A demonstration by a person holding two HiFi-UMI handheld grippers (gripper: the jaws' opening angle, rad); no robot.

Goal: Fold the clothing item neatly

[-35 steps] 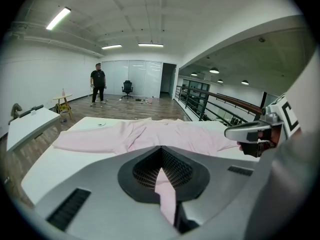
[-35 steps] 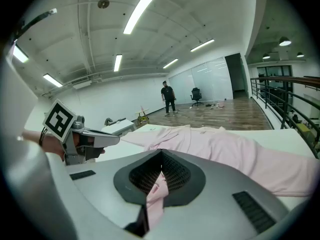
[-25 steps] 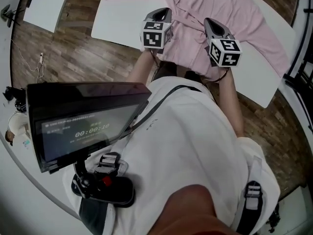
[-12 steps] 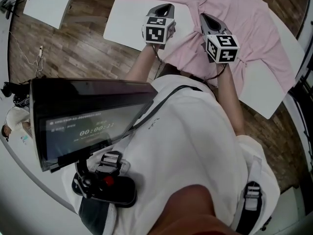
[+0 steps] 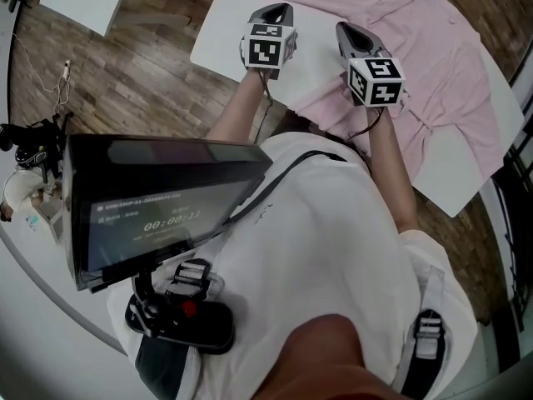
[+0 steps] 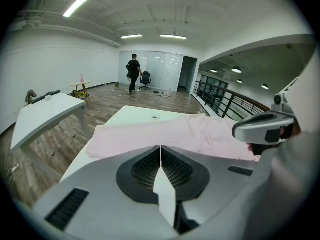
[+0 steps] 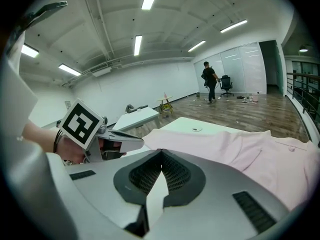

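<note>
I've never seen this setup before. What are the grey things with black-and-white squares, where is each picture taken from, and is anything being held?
There is no robot here. A person holds a two-jaw gripper in each hand, and the patterned cubes are part of those grippers. The head view comes from a camera on the person's head. It looks down past a dark screen on the chest to the left gripper and right gripper. The other two views come from a camera riding on each gripper, looking along its jaws. A pink shirt lies spread on a white table. Both pairs of jaws are shut with nothing between them, so the shirt is not held.
</note>
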